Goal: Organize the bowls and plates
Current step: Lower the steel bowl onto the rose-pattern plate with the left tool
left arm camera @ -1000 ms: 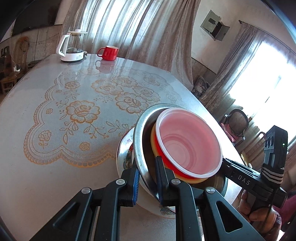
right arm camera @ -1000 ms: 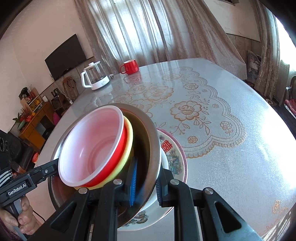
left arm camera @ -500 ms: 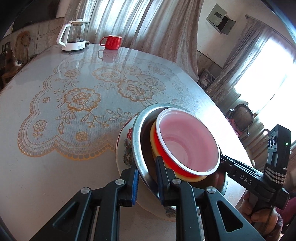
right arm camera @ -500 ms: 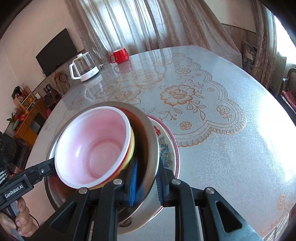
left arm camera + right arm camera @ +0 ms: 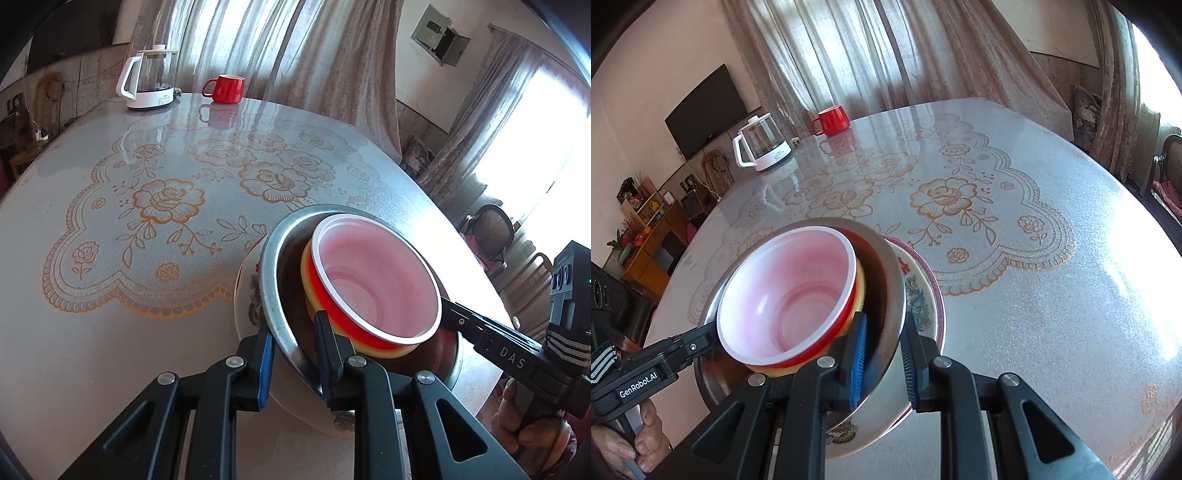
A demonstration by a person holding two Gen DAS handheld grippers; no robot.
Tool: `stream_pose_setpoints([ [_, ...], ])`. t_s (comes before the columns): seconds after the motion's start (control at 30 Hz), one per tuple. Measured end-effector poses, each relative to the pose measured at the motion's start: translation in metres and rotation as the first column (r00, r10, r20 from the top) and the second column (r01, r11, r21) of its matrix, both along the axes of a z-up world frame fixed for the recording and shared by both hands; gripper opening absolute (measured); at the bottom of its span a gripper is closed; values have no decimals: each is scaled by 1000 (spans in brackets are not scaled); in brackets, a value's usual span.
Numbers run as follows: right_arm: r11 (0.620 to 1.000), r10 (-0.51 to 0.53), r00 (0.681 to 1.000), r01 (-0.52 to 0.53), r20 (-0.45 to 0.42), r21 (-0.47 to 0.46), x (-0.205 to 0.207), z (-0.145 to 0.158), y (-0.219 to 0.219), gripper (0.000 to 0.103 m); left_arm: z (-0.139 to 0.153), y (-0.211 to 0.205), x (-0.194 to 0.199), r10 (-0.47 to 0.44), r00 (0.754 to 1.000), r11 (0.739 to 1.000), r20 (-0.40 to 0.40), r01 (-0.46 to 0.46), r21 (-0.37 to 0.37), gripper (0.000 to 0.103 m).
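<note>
A stack sits near the table's near edge: a patterned white plate (image 5: 245,291) (image 5: 923,295) at the bottom, a steel bowl (image 5: 275,273) (image 5: 892,273) on it, then a yellow bowl (image 5: 308,273) and a red bowl with a pale pink inside (image 5: 373,284) (image 5: 790,291). My left gripper (image 5: 293,350) is shut on the steel bowl's rim. My right gripper (image 5: 882,354) is shut on the rim at the opposite side. Each gripper shows in the other's view.
A glass kettle with a white handle (image 5: 147,79) (image 5: 761,146) and a red mug (image 5: 227,88) (image 5: 833,120) stand at the far side of the round table (image 5: 110,295), which has a floral lace cover. Chairs (image 5: 491,236) stand by the window.
The stack and both grippers have shifted slightly toward the table's near edge; the views have tilted. Both grips stay shut on the steel bowl's rim.
</note>
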State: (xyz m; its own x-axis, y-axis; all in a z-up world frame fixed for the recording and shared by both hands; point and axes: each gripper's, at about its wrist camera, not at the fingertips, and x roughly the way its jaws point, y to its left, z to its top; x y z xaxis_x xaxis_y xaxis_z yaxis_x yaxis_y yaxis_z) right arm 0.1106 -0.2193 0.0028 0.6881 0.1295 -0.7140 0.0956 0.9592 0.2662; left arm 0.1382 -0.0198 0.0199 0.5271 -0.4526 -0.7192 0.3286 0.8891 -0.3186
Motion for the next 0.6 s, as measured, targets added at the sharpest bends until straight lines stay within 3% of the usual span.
stream_pose_setpoints([
  [0.27, 1000, -4, 1000, 4, 4, 23, -6, 1, -2, 18, 1, -3, -3, 9, 1000, 1000, 25, -10, 30, 22],
  [0.6, 999, -6, 1000, 7, 28, -34, -9, 2, 2, 17, 0, -6, -3, 21, 999, 998, 45, -24, 60, 22],
])
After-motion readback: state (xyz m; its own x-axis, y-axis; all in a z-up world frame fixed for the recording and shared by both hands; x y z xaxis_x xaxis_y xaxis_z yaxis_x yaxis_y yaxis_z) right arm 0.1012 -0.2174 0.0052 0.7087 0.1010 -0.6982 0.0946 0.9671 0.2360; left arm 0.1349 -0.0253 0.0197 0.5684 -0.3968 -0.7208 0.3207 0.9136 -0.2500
